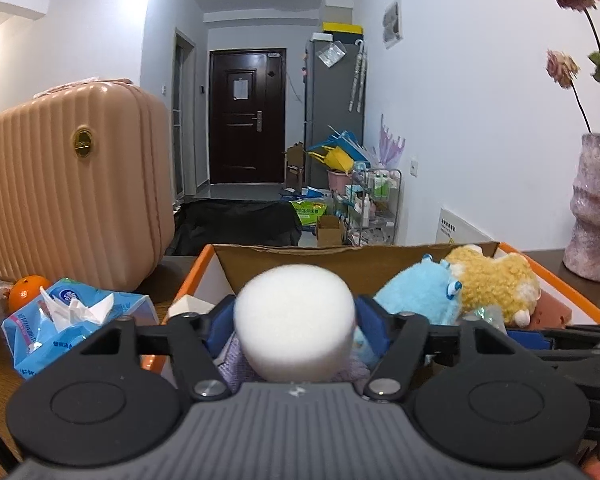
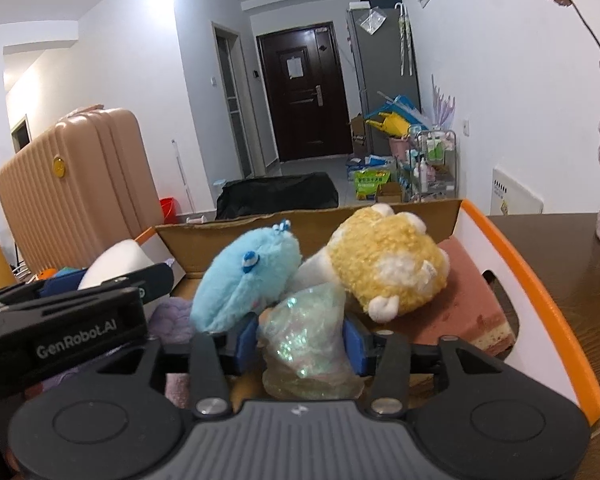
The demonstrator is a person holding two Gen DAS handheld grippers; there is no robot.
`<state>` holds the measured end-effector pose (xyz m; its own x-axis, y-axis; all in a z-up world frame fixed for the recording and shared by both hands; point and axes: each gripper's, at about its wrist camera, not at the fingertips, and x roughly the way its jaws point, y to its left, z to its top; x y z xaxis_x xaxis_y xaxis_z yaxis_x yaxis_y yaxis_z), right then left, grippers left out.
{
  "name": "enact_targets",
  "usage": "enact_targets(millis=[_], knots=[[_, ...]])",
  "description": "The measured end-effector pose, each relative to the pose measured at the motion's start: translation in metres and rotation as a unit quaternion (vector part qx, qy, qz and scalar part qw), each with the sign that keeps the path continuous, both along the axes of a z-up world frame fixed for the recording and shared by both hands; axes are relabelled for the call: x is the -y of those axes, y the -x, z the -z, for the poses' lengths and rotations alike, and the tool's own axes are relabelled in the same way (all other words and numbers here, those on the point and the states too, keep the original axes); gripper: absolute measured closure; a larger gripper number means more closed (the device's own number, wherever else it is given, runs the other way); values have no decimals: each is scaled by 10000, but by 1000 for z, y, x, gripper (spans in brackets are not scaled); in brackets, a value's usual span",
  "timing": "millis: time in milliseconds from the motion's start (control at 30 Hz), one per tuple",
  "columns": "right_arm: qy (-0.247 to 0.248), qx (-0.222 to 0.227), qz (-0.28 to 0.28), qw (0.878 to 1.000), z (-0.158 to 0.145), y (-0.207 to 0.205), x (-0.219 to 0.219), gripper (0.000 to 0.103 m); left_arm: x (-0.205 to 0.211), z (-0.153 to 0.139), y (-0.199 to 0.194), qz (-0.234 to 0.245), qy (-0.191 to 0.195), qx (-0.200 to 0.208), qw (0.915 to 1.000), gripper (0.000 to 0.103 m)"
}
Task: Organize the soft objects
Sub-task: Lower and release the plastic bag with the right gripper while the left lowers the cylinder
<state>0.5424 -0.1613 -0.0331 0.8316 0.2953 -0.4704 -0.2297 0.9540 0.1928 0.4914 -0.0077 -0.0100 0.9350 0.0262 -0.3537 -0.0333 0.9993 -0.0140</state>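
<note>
A white foam cylinder (image 1: 296, 324) sits between the blue pads of my left gripper (image 1: 295, 316), over the left end of the orange-rimmed cardboard box (image 1: 208, 264). The foam looks round and unsqueezed, and the pads stand at its sides. In the right wrist view, a crumpled iridescent bag (image 2: 308, 344) lies inside the box between the spread pads of my right gripper (image 2: 300, 340). Beyond it lie a blue plush (image 2: 244, 280) and a yellow plush (image 2: 388, 264), which rests on a pink sponge block (image 2: 468, 292). A purple cloth (image 2: 172, 316) is under the foam.
On the brown table (image 2: 560, 240), a pink ribbed suitcase (image 1: 72, 188) stands left of the box. A blue tissue pack (image 1: 76, 320) and an orange (image 1: 28, 286) lie in front of it. A purple vase (image 1: 596, 208) with dried flowers stands at the right.
</note>
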Motion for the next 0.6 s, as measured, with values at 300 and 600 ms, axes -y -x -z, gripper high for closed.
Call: enact_targets(millis=[300, 600], knots=[[-83, 350, 228, 9991, -5, 16, 8, 19, -4, -7, 11, -249, 119, 378, 9989, 0], [-69, 455, 440, 9980, -7, 25, 12, 2, -10, -10, 12, -226, 270, 367, 9987, 0]])
